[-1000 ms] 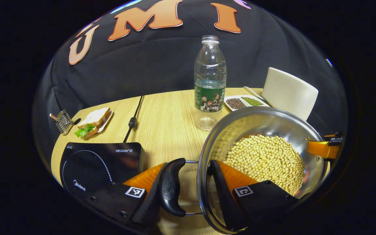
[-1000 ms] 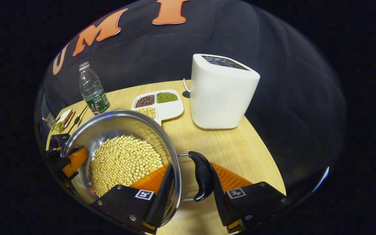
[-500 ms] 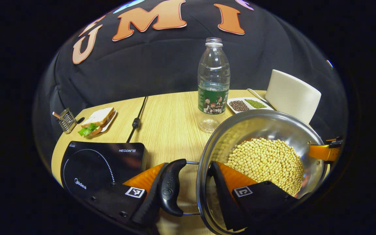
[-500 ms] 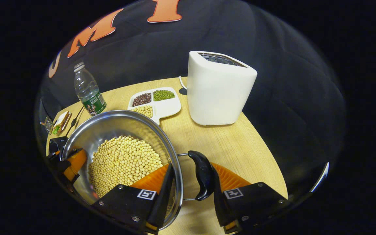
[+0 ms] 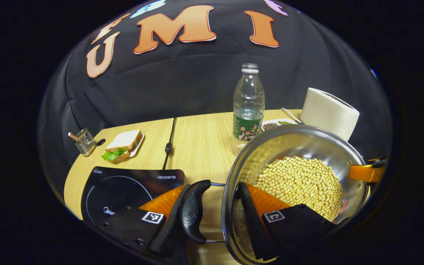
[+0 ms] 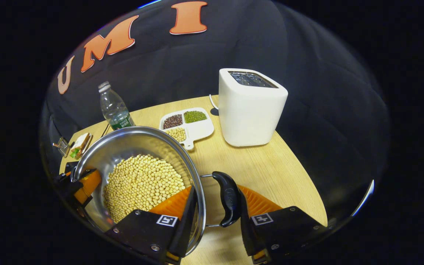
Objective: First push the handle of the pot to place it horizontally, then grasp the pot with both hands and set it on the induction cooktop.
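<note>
Left tongs (image 5: 214, 209) and right tongs (image 6: 215, 206): each clamped across a handle and the rim of the bean-filled pot (image 5: 296, 154). Pot carried higher than a second ago, above the tabletop (image 5: 197, 147), right of the induction cooktop (image 5: 123, 184); bottle (image 5: 248, 103) now partly behind its rim.

left tongs (image 5: 215, 206): clamped, fingers straddling a rim and handle | right tongs (image 6: 215, 206): clamped likewise, opposite side
</note>
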Tool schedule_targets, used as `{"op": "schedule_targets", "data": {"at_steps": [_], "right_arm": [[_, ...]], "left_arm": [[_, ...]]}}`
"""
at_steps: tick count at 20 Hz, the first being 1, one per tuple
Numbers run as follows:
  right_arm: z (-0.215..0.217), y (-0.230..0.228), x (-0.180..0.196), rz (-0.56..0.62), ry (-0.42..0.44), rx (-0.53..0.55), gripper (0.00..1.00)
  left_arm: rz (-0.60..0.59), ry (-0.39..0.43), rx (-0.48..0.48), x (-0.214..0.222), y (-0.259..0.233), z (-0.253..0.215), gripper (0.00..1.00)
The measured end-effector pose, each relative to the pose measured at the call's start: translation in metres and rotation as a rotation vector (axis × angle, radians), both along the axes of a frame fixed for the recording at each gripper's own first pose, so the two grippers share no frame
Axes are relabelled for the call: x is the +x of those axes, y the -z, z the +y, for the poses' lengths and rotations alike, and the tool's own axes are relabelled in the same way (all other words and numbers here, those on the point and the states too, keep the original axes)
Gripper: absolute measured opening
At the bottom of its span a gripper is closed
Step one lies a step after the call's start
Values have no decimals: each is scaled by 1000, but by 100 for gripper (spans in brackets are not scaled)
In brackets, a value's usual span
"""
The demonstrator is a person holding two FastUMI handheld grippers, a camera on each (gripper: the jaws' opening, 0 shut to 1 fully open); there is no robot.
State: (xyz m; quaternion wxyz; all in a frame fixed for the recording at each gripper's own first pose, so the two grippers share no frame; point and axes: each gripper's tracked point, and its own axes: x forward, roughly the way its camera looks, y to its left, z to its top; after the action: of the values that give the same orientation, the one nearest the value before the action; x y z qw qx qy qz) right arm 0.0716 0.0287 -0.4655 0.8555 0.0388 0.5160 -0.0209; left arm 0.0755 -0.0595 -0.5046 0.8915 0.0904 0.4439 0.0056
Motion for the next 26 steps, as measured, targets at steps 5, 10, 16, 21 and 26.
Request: {"op": "schedule_targets", "data": {"at_steps": [5,10,16,21,26], "right_arm": [[36,-37,-2,-35,-53,55,55],[76,-65,-1,-74,-105,58,54],[140,-86,-4,-99,-187,73,54],[190,-99,-7,-112,-252,90,54],[233,-107,-5,-129,-312,80,54]], "left_arm": [[-20,-31,-11,-2,-34,35,83],[-60,-80,-8,-9,-64,76,83],[-81,-155,12,-27,-95,144,83],[-91,-206,24,-41,-112,195,83],[-98,-259,28,-54,-120,241,83]]}}
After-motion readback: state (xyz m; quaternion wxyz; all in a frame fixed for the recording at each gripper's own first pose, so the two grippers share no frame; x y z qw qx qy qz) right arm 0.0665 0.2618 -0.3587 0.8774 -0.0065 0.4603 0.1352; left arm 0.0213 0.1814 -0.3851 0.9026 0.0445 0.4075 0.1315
